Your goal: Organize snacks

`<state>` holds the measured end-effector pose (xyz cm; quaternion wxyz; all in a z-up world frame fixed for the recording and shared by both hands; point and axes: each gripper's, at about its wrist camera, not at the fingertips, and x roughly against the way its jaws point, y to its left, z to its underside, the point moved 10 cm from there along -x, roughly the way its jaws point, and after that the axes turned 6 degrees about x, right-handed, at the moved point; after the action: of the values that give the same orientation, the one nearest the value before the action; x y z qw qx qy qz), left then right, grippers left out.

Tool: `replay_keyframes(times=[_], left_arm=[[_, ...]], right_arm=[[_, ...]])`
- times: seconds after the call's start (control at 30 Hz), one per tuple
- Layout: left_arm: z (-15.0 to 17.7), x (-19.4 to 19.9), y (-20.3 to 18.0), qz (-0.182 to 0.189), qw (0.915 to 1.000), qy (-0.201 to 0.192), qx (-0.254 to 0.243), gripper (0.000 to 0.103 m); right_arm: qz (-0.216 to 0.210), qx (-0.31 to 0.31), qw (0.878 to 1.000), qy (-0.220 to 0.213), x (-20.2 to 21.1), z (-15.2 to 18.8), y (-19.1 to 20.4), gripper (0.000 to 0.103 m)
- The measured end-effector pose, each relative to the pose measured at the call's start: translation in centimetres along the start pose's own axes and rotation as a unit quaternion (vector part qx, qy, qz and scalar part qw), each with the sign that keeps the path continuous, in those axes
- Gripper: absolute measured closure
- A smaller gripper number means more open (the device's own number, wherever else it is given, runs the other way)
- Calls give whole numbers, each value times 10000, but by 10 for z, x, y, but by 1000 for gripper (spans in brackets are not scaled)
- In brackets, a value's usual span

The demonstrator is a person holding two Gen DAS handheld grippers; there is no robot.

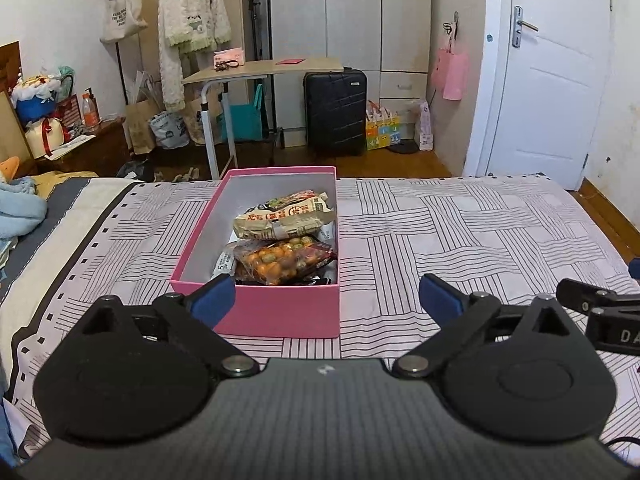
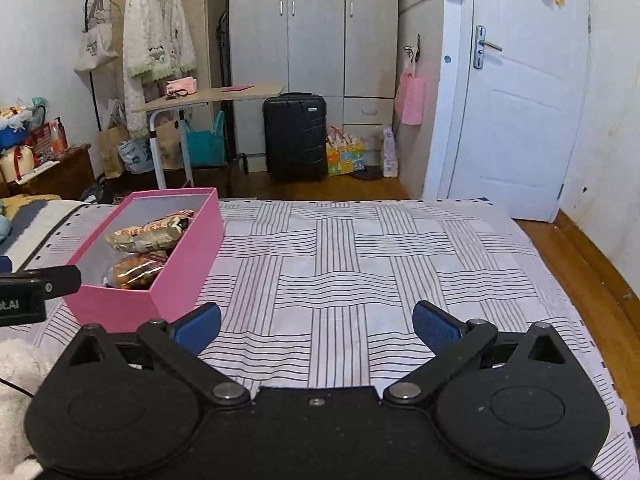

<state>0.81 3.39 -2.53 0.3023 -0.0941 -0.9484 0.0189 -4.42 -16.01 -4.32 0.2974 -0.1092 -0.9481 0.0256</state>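
A pink box (image 1: 280, 312) stands open on the striped bedspread (image 1: 460, 232). In it lie several snack packs: a beige pack (image 1: 280, 218) at the back and a clear pack of orange snacks (image 1: 284, 260) at the front. My left gripper (image 1: 326, 294) is open and empty, just in front of the box's near wall. My right gripper (image 2: 316, 326) is open and empty over bare bedspread, to the right of the box (image 2: 176, 276). The beige pack (image 2: 148, 234) also shows in the right wrist view. The right gripper's tip (image 1: 600, 312) shows at the left view's right edge.
The bed's far edge drops to a wooden floor (image 1: 380, 166). Beyond stand a black suitcase (image 1: 335, 112), a side table (image 1: 260, 70), a wardrobe and a white door (image 1: 552, 80). Blue bedding (image 1: 20, 208) lies at the left.
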Motion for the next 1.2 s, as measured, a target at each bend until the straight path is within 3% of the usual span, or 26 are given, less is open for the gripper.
replay_keyframes(times=[0.47, 1.2], left_arm=[[7, -3, -5, -76, 9997, 196, -128, 3], [12, -6, -1, -256, 9994, 171, -178, 0]], right_arm=[[94, -133, 9997, 202, -5, 9, -8, 0], [104, -173, 9993, 312, -10, 13, -7, 0]])
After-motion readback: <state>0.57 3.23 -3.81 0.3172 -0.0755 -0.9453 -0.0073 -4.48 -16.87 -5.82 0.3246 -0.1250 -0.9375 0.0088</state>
